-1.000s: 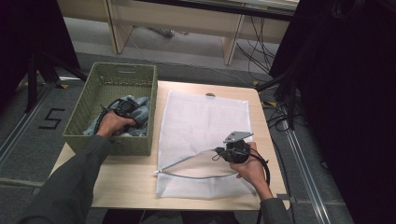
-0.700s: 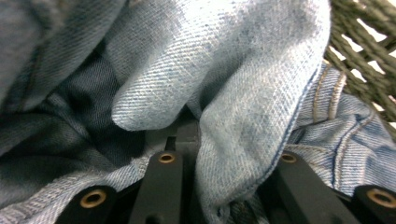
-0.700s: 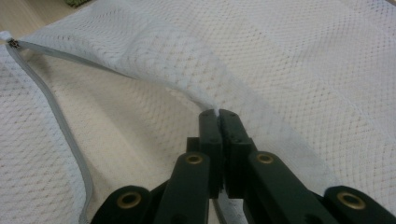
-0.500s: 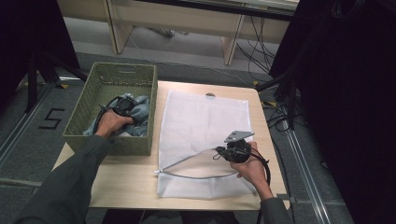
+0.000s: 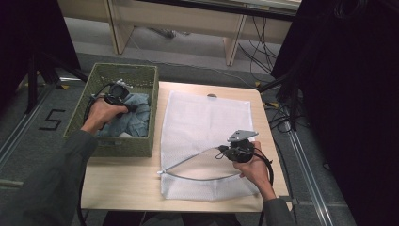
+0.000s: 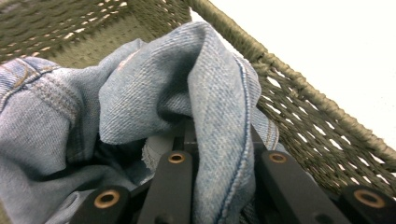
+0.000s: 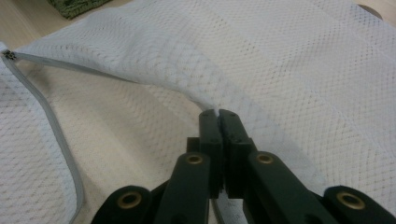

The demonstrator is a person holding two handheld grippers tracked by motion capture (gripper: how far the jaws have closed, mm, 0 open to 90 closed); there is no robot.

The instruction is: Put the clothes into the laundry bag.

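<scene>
Light wooden tabletop [image 5: 122, 183]. Denim garment [image 6: 140, 93], soft and heavy, in basket [image 5: 80, 117] at left edge: left gripper [image 6: 222, 154] clamps a fold. Right gripper [image 7: 218, 116] pinches mesh bag [image 5: 207, 122]'s opened lip, flimsy.

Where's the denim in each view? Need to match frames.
High view: denim lies in the green basket, upper left, under the left gripper.
Left gripper view: fills centre and left, a fold pinched between the jaws.
Right gripper view: not in it.
Shared landmark: the basket's woven wall, its corner at top left in the right gripper view.
</scene>
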